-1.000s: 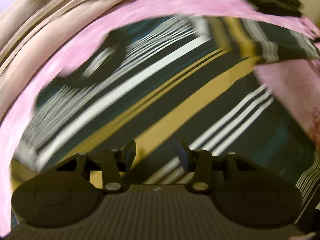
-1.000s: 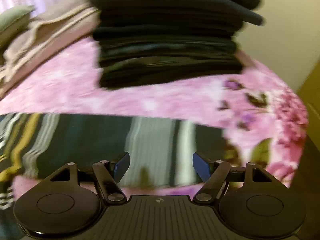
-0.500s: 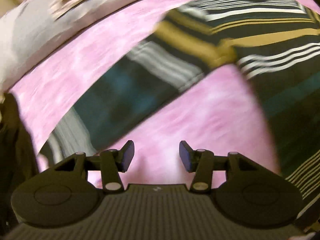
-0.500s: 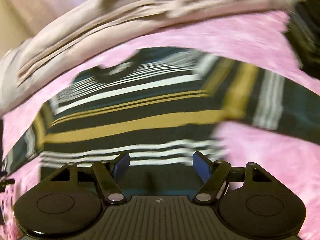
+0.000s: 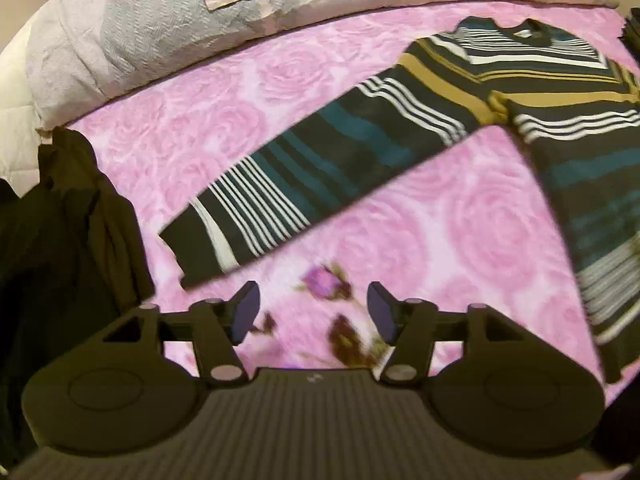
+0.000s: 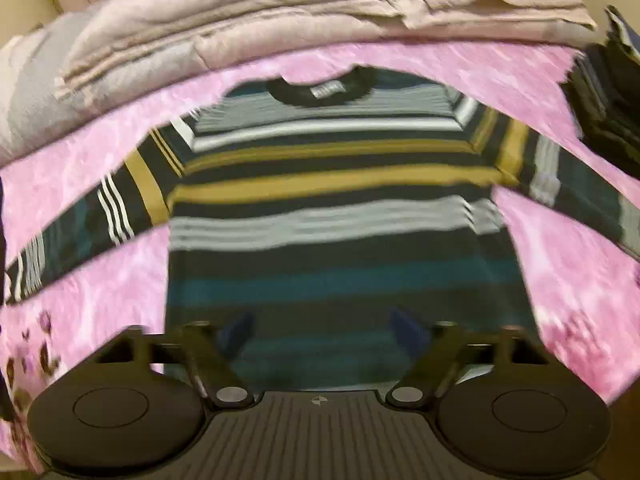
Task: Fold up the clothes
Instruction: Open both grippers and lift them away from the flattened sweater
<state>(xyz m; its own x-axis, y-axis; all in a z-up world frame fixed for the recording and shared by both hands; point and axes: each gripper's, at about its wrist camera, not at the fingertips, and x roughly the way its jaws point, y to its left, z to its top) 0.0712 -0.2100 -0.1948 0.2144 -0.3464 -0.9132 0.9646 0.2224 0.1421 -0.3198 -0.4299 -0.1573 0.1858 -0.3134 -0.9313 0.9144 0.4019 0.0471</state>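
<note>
A striped long-sleeve sweater, dark with teal, white and mustard bands, lies flat on a pink floral bedspread, collar far, both sleeves spread out. In the left wrist view its left sleeve runs diagonally, cuff toward me. My left gripper is open and empty above the bedspread, just short of the cuff. My right gripper is open and empty over the sweater's lower hem area.
Folded beige and grey blankets lie along the far edge of the bed. A dark garment sits at the left. A stack of dark folded clothes stands at the right.
Both grippers have swung and pulled back: the left now faces the left sleeve's cuff, the right now looks along the sweater's body from the hem. Both stayed open.
</note>
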